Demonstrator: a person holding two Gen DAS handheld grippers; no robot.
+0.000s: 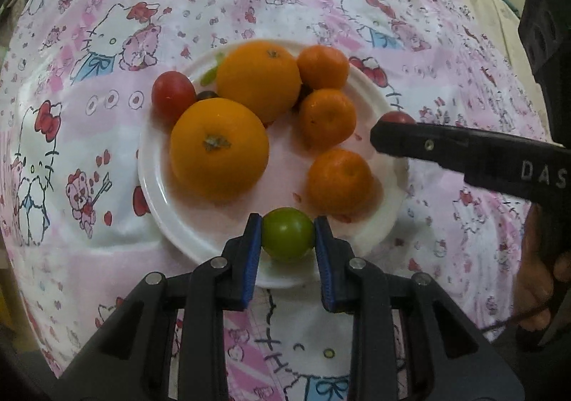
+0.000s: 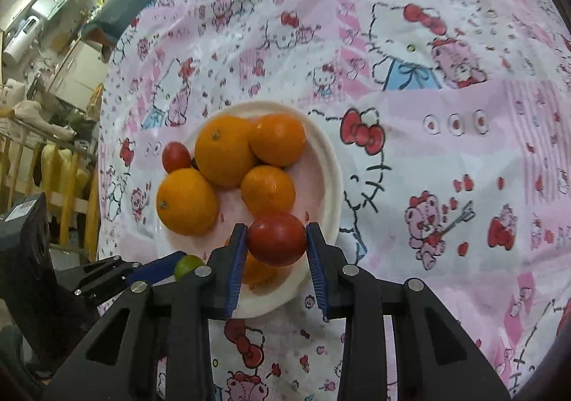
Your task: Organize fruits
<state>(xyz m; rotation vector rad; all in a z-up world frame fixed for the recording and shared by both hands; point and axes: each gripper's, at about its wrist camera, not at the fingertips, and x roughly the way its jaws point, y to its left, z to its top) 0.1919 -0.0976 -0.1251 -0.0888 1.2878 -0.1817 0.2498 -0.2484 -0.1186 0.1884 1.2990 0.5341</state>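
Note:
A white plate [image 1: 171,222] holds two large oranges [image 1: 219,151], three small tangerines [image 1: 339,181] and a red tomato [image 1: 173,95] at its far left rim. My left gripper [image 1: 288,235] is shut on a green tomato [image 1: 288,233] over the plate's near rim. My right gripper [image 2: 276,240] is shut on a red tomato [image 2: 277,239] above the plate's near edge [image 2: 330,186]. In the left wrist view the right gripper's finger [image 1: 428,144] reaches in from the right with that red tomato [image 1: 398,116] just showing behind it.
A pink and white Hello Kitty cloth [image 1: 107,158] covers the table all around the plate. In the right wrist view, room clutter and a wooden rail [image 2: 53,165] lie beyond the table's left edge.

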